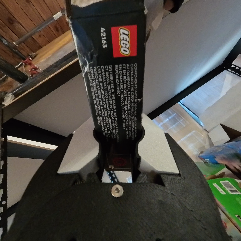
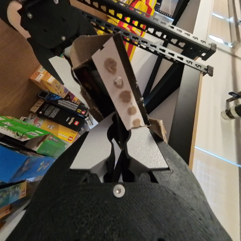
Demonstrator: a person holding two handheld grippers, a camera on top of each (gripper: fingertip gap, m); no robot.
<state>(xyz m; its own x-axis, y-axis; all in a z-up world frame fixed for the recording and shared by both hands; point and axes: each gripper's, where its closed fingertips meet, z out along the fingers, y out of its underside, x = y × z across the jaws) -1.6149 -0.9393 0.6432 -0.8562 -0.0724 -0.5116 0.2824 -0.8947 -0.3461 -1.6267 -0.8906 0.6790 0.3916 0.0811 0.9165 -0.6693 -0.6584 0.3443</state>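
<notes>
Left wrist view: the left tool (image 1: pixel 118 147) clamps the narrow printed side of a black cardboard box (image 1: pixel 110 78), which rises straight from its grip; a black metal shelf frame (image 1: pixel 182 96) crosses behind the box. Right wrist view: left of the same box (image 2: pixel 101 84), coloured toy boxes (image 2: pixel 56 117) lie stacked. The right tool (image 2: pixel 120 138) pinches the box's torn grey flap (image 2: pixel 121 91), jaws narrow.

The box (image 1: pixel 110 78) stands lengthwise between the jaws of the left hand-held gripper (image 1: pixel 118 134), reaching far past them. In the right wrist view its end flap (image 2: pixel 121 91) sits in the right hand-held gripper (image 2: pixel 120 131), with stacked boxes (image 2: pixel 57 117) lying left and a shelf rail (image 2: pixel 163 37) beyond.
</notes>
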